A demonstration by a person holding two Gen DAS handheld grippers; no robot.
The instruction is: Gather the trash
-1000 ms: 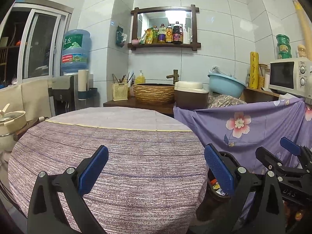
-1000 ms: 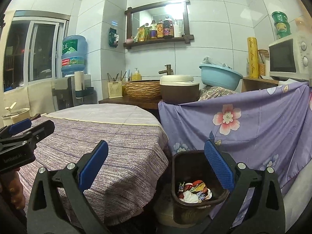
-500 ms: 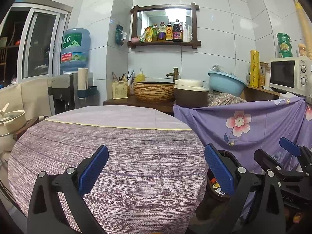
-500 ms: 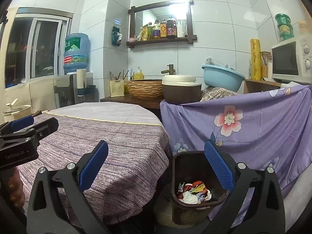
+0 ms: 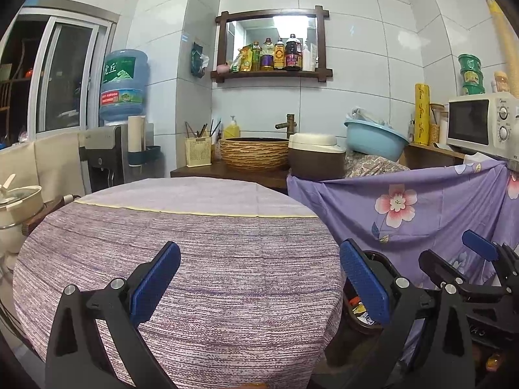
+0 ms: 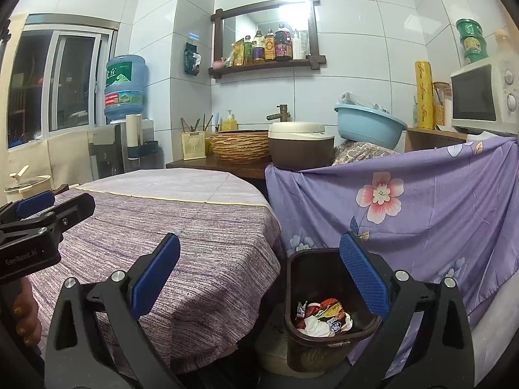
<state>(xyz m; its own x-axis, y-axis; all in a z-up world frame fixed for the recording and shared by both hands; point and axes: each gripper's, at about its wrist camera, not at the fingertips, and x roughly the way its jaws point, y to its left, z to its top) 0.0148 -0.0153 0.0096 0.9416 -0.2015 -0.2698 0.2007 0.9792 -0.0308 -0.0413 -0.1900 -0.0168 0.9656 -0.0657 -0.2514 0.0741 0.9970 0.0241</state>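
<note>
A dark brown trash bin stands on the floor right of the round table, with crumpled wrappers at its bottom. My right gripper hovers open and empty above the table edge and the bin. Only the bin's rim shows in the left wrist view, behind a finger. My left gripper hangs open over the striped purple tablecloth, holding nothing. Each gripper appears at the edge of the other's view: the right one and the left one.
A flowered purple sheet hangs right of the bin. Behind the table a counter holds a woven basin, a rice cooker, a blue tub and a microwave. A water dispenser stands at the left.
Both grippers have risen slightly and stayed open. Nothing was picked up or let go.
</note>
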